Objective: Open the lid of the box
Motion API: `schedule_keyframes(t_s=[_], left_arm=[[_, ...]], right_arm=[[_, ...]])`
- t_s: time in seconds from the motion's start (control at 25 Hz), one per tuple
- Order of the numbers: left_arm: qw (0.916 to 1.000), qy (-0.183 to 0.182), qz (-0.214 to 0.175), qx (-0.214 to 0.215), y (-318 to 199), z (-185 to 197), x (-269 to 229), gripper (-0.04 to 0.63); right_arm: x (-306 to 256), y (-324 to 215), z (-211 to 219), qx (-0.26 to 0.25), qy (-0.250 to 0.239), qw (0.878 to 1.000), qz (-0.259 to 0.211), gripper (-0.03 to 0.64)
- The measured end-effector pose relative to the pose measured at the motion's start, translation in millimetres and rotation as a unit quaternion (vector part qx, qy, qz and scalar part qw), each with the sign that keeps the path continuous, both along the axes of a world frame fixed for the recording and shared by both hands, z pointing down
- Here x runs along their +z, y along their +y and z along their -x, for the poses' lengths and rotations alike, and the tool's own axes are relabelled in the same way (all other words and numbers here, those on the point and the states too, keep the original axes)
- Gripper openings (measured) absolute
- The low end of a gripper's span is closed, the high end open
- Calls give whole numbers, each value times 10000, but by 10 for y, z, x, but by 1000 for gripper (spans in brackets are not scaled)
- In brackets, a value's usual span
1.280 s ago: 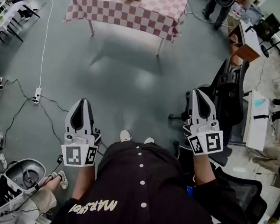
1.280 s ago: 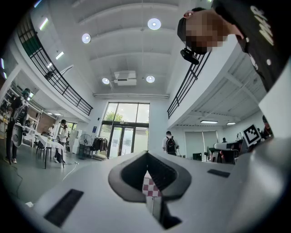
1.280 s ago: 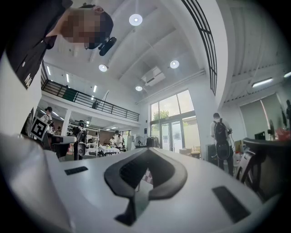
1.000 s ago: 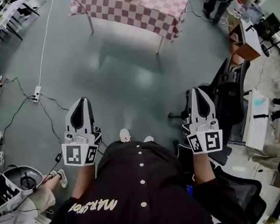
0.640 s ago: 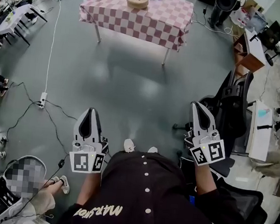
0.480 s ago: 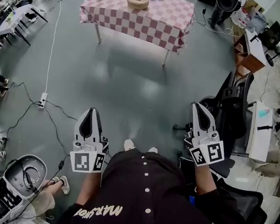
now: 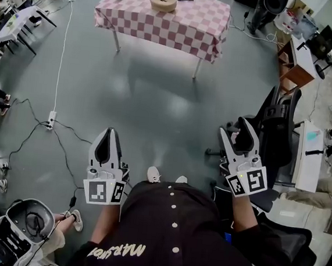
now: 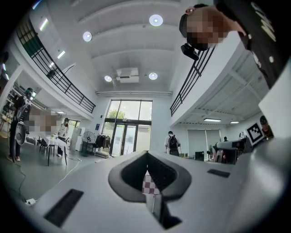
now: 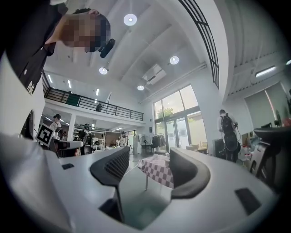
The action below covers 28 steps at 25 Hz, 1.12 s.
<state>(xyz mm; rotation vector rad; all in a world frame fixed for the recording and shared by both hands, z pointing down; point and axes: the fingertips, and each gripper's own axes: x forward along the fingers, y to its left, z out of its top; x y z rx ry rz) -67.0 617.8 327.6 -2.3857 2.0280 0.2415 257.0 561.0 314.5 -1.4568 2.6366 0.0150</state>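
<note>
A round, flat, tan box (image 7: pixel 163 2) sits on the far part of a table (image 7: pixel 182 27) draped in pink-and-white checked cloth, over a smooth grey floor (image 7: pixel 152 93). Both white plastic tools are held low, well short of the table, pointing toward it. The left tool (image 7: pixel 108 132) has its dark tips pressed together. The right tool (image 7: pixel 236 128) is opening, its ribbed jaws spread with nothing between them. A black office chair (image 7: pixel 279 120) stands nearer than the table, at its right; a white cable (image 7: pixel 60 49) trails along its left.
</note>
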Motion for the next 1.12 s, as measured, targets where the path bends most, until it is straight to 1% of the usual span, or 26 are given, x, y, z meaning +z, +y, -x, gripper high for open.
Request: schedule_keyframes(t_s=[0.24, 0.4, 0.56, 0.72, 0.8, 0.96, 1.12], left_arm=[[10000, -18, -5, -3, -53, 0, 2, 11], [10000, -31, -26, 0, -72, -11, -18, 11], [10000, -29, -39, 4, -86, -13, -3, 11], [10000, -34, -20, -4, -140, -21, -10, 11], [10000, -32, -22, -4, -153, -11, -18, 11], [10000, -32, -19, -3, -150, 37, -12, 11], [10000, -25, -12, -6, -156, 84, -12, 11]], right_arm=[[7, -50, -7, 38, 107, 9999, 12, 332], [-2, -65, -24, 46, 55, 10000, 60, 368], [2, -78, -40, 63, 10, 10000, 58, 442], [-23, -141, -63, 120, -10, 9999, 42, 481], [-42, -165, -80, 209, -63, 9998, 23, 528], [-49, -173, -55, 299, -16, 9995, -34, 562], [-58, -173, -1, 283, 54, 9996, -57, 571]])
